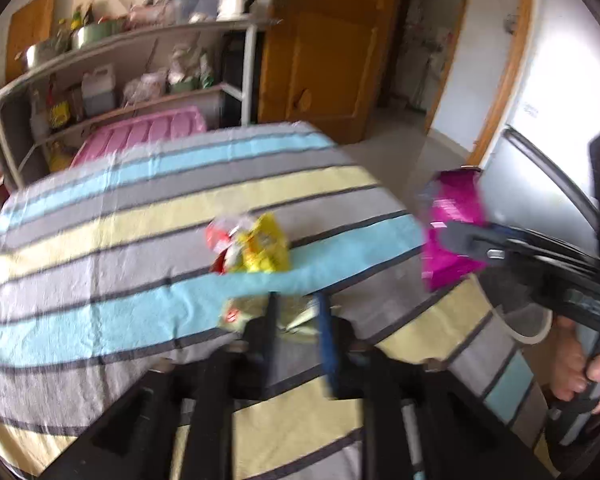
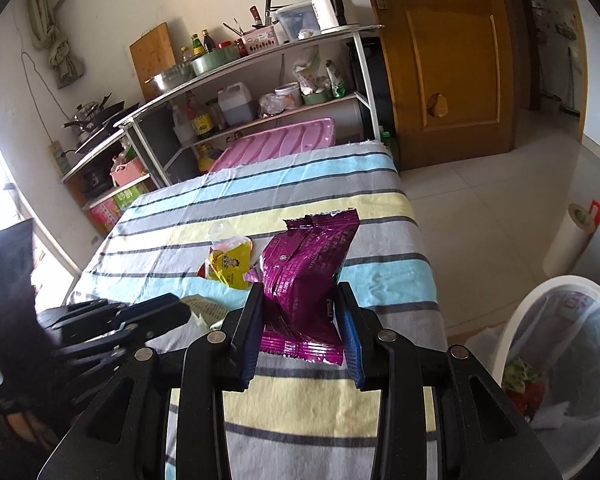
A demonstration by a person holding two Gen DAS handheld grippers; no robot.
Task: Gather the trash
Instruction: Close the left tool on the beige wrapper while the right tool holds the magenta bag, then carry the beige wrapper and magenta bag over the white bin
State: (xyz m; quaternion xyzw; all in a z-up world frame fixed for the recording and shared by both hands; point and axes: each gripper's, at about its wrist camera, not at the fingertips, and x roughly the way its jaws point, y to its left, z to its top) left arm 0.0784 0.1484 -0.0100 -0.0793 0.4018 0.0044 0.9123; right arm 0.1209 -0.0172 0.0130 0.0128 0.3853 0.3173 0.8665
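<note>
On the desk (image 2: 380, 208), the left hand-held gripper (image 1: 296, 320) straddles a pale wrapper (image 1: 296, 316), jaws narrow but not visibly clamped. A yellow packet (image 2: 230, 266) remains ahead. The right hand-held gripper (image 2: 300, 320) pinches a purple bag (image 2: 308, 276); the bin (image 2: 516, 328) already holds some trash.

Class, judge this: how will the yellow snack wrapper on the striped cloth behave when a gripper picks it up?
The yellow wrapper looks crumpled and thin, so probably floppy and very light. Its glossy film may slip. It lies flat on the striped cloth, so rolling seems unlikely.
</note>
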